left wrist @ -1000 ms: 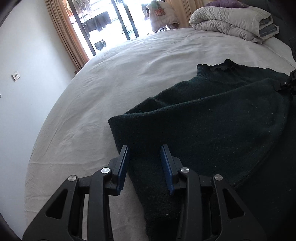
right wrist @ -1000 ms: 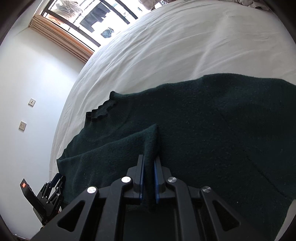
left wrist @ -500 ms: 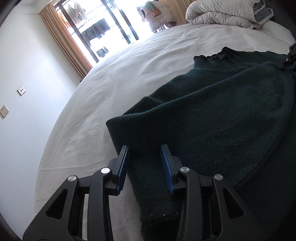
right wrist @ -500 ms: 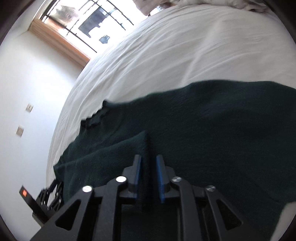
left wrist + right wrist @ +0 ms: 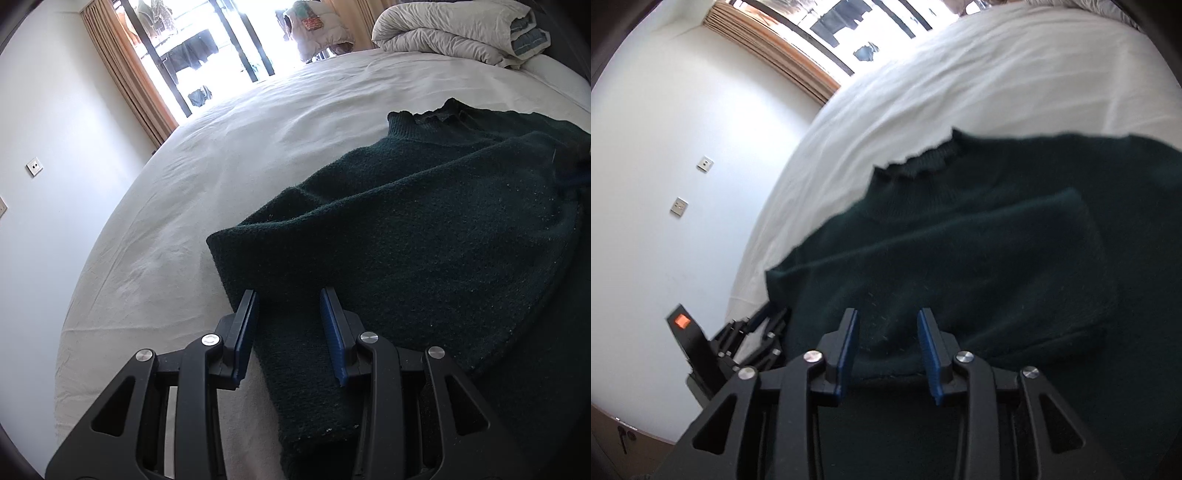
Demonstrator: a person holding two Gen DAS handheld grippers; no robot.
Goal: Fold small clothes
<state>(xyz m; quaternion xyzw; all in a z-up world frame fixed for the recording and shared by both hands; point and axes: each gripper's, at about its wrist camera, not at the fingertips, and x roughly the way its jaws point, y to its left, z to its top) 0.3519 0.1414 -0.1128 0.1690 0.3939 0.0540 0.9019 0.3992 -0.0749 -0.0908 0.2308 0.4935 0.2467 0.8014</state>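
A dark green knit sweater [image 5: 424, 229] lies on the white bed, its ruffled collar [image 5: 436, 118] pointing away. My left gripper [image 5: 288, 295] hovers over the sweater's near left edge; its blue pads stand apart and the fabric lies under the gap without being pinched. In the right wrist view a sleeve [image 5: 1052, 240] lies folded flat across the sweater's body [image 5: 960, 280]. My right gripper [image 5: 888, 314] is above the sweater, its jaws opening with nothing pressed between them. The left gripper [image 5: 753, 332] shows at the sweater's left edge.
The white bed sheet [image 5: 221, 166] stretches far beyond the sweater. A folded duvet [image 5: 454, 29] sits at the far right corner. Beyond the bed's left edge are a white wall with sockets [image 5: 705, 162] and a curtained window [image 5: 129, 74].
My right gripper has let go of the pinched sleeve fold, spread its jaws and drawn back; the sleeve now lies flat on the sweater. The left gripper has barely moved.
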